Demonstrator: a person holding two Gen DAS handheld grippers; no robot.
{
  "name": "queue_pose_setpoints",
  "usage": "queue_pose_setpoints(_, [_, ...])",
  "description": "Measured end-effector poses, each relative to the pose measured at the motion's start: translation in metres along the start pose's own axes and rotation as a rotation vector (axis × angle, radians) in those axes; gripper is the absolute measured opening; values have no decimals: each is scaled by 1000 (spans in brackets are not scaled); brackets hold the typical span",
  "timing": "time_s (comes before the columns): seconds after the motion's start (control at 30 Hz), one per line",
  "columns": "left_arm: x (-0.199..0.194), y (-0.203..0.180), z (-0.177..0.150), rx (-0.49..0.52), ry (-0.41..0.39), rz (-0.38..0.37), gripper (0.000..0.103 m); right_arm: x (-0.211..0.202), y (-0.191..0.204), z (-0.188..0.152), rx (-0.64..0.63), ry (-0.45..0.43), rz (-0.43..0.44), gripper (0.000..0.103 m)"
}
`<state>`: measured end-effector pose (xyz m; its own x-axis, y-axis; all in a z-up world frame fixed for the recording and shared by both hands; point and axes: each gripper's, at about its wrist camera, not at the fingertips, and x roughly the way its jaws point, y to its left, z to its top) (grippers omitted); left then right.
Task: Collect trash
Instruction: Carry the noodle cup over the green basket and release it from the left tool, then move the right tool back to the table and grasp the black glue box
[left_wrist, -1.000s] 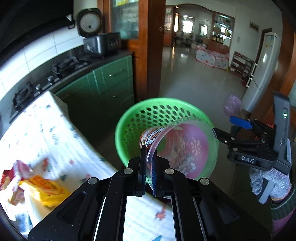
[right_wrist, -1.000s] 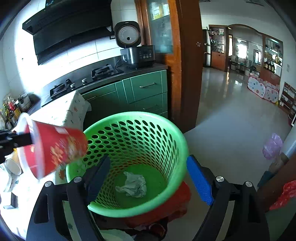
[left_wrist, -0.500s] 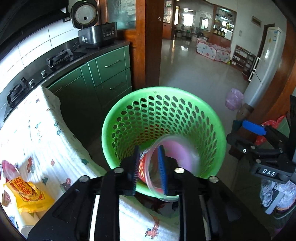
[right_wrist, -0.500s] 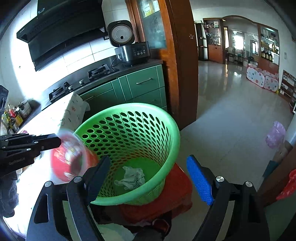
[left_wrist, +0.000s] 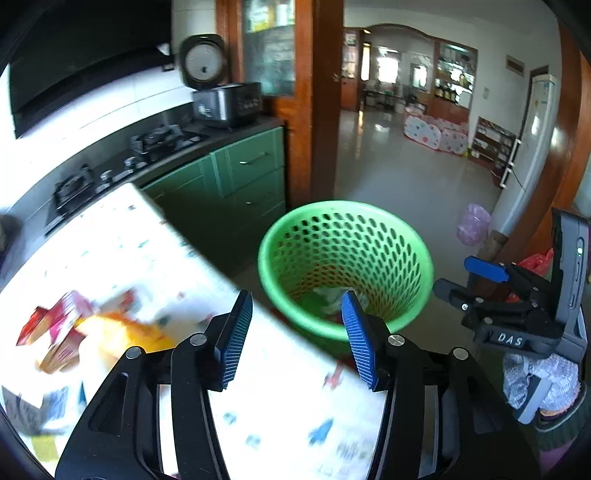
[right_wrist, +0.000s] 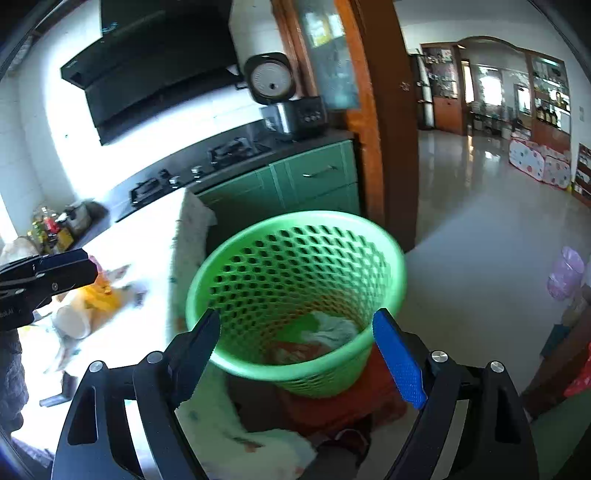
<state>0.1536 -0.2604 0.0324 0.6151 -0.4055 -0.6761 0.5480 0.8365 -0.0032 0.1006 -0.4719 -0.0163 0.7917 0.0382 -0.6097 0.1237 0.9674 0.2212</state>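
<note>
Left tongs (left_wrist: 295, 339) opening, empty, cup dropped into basket (left_wrist: 413, 236)

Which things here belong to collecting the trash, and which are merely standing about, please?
Job:
green basket
crumpled paper inside
wrappers on the table

Bystanders:
rice cooker
gas hob
green cabinets
fridge
</note>
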Motion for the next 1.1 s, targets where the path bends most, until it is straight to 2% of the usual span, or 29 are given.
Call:
queue_pose_setpoints(0.23, [-62, 49, -50, -72, -31, 68, 54, -21, 57, -11, -57, -10, 96, 84])
queue_pose_setpoints(0.53, [-116, 135, -121, -238, -11, 193, 55, -28, 137, -28, -158, 15, 216, 84])
queue_pose_setpoints(0.73, [-143, 184, -160, -343, -14, 259, 56, -26, 185, -46, -232, 75, 320, 85])
queue_pose_setpoints(0.83, [-153, 203, -173, -386, -19, 286, 56, -20, 216, -57, -318, 116, 384, 86])
queue_pose_setpoints(1.1, [-164, 222, -195, -441, -25, 306, 56, 8, 273, -72, -542, 240, 567, 91])
